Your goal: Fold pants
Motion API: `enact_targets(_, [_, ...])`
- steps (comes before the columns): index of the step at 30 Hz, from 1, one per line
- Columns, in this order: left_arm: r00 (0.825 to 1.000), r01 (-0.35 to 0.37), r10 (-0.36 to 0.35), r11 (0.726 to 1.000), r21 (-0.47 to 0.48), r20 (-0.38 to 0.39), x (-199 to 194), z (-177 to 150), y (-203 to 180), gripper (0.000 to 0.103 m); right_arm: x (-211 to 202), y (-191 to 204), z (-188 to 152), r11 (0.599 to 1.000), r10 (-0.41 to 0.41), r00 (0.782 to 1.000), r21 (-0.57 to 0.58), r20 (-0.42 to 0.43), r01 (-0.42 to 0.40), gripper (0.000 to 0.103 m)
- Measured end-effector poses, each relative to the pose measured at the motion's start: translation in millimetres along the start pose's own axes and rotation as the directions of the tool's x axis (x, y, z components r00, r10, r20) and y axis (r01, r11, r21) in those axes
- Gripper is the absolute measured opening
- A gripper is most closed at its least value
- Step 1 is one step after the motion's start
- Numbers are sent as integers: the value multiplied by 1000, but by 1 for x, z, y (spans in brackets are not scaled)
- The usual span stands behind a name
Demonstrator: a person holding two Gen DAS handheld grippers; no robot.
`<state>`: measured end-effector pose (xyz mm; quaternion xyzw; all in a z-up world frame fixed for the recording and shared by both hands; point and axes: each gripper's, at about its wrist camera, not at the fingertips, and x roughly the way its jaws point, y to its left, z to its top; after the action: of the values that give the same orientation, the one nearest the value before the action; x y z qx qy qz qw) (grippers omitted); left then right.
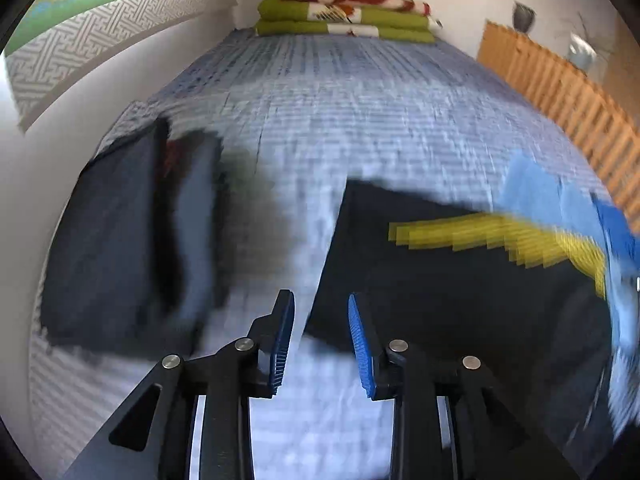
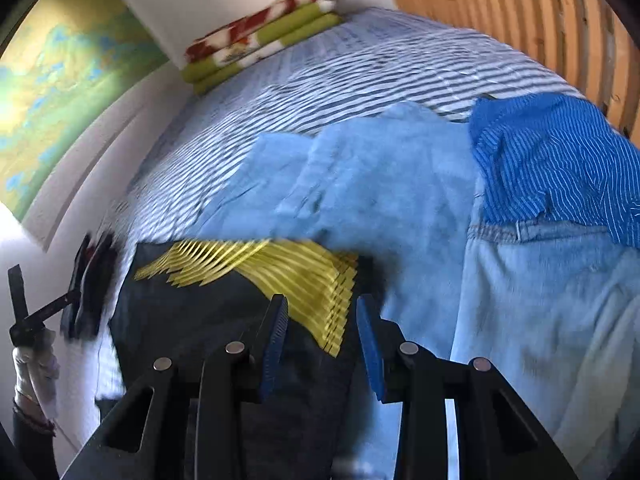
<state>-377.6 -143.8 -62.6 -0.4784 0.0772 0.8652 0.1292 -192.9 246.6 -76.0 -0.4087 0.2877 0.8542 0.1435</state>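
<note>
Black pants with a yellow stripe [image 1: 420, 280] lie flat on the striped bed sheet [image 1: 320, 120]. My left gripper [image 1: 320, 300] hangs open over bare sheet just left of the pants' edge, with nothing between its blue pads. A folded stack of dark garments [image 1: 120, 240] lies to its left, blurred. In the right wrist view my right gripper [image 2: 322, 304] stands open above the black pants [image 2: 200, 320], near the yellow stripe [image 2: 280, 268], holding nothing. A gloved hand [image 2: 34, 364] with the other gripper shows at the left edge.
Light blue jeans [image 2: 400, 200] and a blue striped shirt [image 2: 552, 160] are heaped right of the pants. A folded green and red blanket [image 1: 348, 12] sits at the bed's far end. A white wall [image 1: 40, 160] runs along the left, wooden slats [image 2: 520, 20] along the right.
</note>
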Motion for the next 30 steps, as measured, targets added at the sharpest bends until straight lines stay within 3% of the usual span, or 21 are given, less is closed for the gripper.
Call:
enact_targets(4, [996, -31, 32, 999, 20, -80, -14, -63, 18, 32, -1, 5, -31, 998, -16, 998, -66, -56, 12, 33])
enact_targets(8, [984, 3, -9, 1000, -30, -179, -9, -112, 30, 32, 9, -3, -42, 1000, -17, 995, -27, -94, 14, 33])
enact_targets(14, [976, 23, -18, 1000, 21, -218, -5, -138, 14, 32, 24, 4, -43, 1000, -7, 990, -20, -142, 4, 33])
enact_targets(18, [983, 24, -13, 998, 58, -185, -9, -113, 3, 34, 36, 4, -45, 1000, -18, 988, -11, -153, 17, 32])
enact_targets(21, [987, 35, -23, 997, 75, -158, -2, -81, -8, 37, 35, 4, -41, 1000, -26, 988, -5, -150, 25, 23])
enact_targets(25, [989, 81, -71, 994, 73, -129, 20, -24, -28, 57, 22, 0, -28, 1000, 28, 996, 15, -89, -27, 23])
enact_targets(30, [994, 57, -57, 998, 5, -97, 64, 47, -40, 58, 21, -11, -1, 997, 40, 998, 67, -38, -37, 30])
